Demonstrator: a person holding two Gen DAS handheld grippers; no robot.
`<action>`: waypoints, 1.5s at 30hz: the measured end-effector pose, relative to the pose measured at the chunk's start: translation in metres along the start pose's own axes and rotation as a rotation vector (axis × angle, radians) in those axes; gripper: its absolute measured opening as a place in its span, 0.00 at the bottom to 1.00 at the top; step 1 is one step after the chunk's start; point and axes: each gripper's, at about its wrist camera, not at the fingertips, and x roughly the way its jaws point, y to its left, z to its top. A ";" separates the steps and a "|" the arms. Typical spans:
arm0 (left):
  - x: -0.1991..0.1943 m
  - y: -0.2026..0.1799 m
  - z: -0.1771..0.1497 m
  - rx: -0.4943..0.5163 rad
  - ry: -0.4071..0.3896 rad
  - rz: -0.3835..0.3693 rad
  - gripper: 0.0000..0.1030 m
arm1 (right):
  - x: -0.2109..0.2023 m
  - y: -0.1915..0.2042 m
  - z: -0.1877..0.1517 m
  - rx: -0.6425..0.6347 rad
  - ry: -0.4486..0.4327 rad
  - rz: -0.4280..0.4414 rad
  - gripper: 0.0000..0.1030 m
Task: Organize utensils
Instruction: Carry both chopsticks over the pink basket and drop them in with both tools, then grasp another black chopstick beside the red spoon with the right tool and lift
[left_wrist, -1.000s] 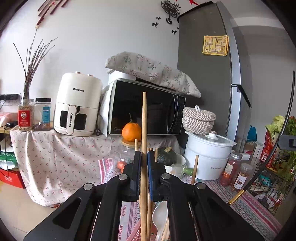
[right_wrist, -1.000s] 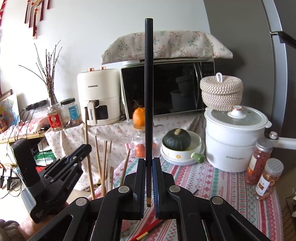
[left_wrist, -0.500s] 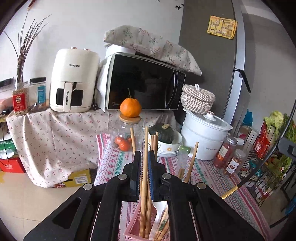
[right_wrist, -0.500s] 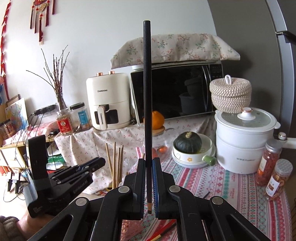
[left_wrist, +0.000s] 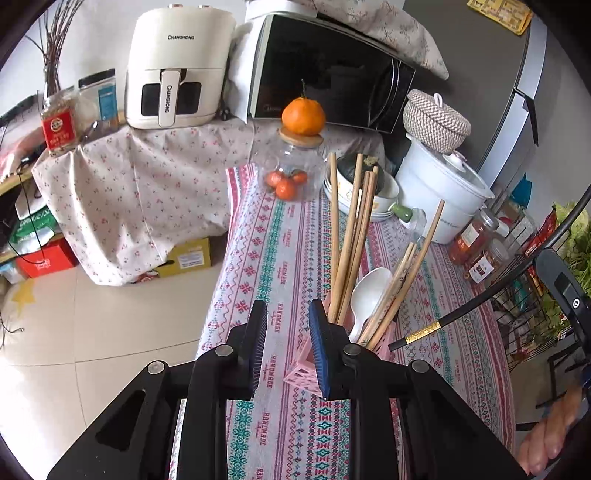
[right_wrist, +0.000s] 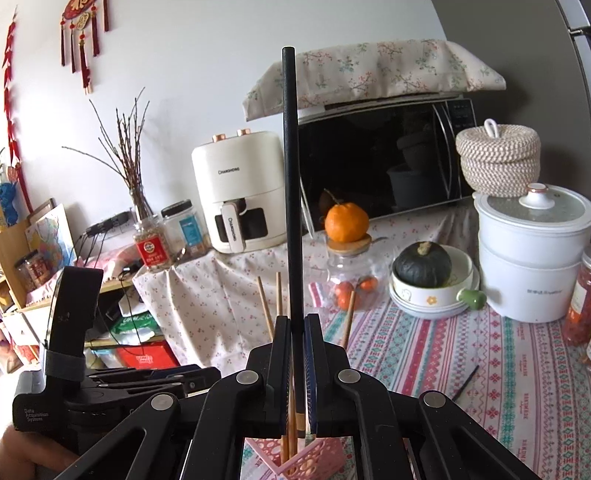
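Left gripper (left_wrist: 287, 345): fingers set apart with a clear gap, nothing between them. It hangs above the left part of the tabletop (left_wrist: 258, 258), which carries a striped patterned cloth. The right finger stands just beside the pink utensil holder (left_wrist: 301, 373).

Pink utensil holder: stands on the tabletop close in front of the left gripper. It contains a bundle of wooden chopsticks (left_wrist: 351, 236), upright and fanned slightly outward, and a white spoon (left_wrist: 369, 291) with its bowl upward among them.

Right gripper (right_wrist: 296, 369): fingers closed narrowly on a black chopstick (right_wrist: 291, 184). The black chopstick stands upright between the fingers, its top well above the gripper, its gold-banded lower end just below the finger pads and over the pink utensil holder. In the left wrist view the same black chopstick crosses the right side of the frame as a curved dark line with a gold band. Whether its lower tip touches the holder cannot be told.

Background, left to right: a white air fryer (left_wrist: 177, 66), a black microwave (left_wrist: 332, 74), an orange (left_wrist: 303, 115) on a lidded glass jar (left_wrist: 291, 170), a dark squash in a bowl (right_wrist: 423, 264), and a white lidded cooker (right_wrist: 532, 251) carrying a woven basket (right_wrist: 498, 158).
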 end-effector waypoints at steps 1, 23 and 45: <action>0.002 0.000 0.000 -0.004 0.017 -0.003 0.25 | 0.005 0.003 -0.003 -0.010 0.011 -0.005 0.06; -0.006 -0.018 -0.003 0.035 0.068 -0.061 0.26 | 0.035 -0.025 -0.016 0.103 0.168 -0.150 0.19; -0.012 -0.058 -0.022 0.139 0.105 -0.086 0.26 | 0.107 -0.153 -0.085 0.551 0.528 -0.246 0.23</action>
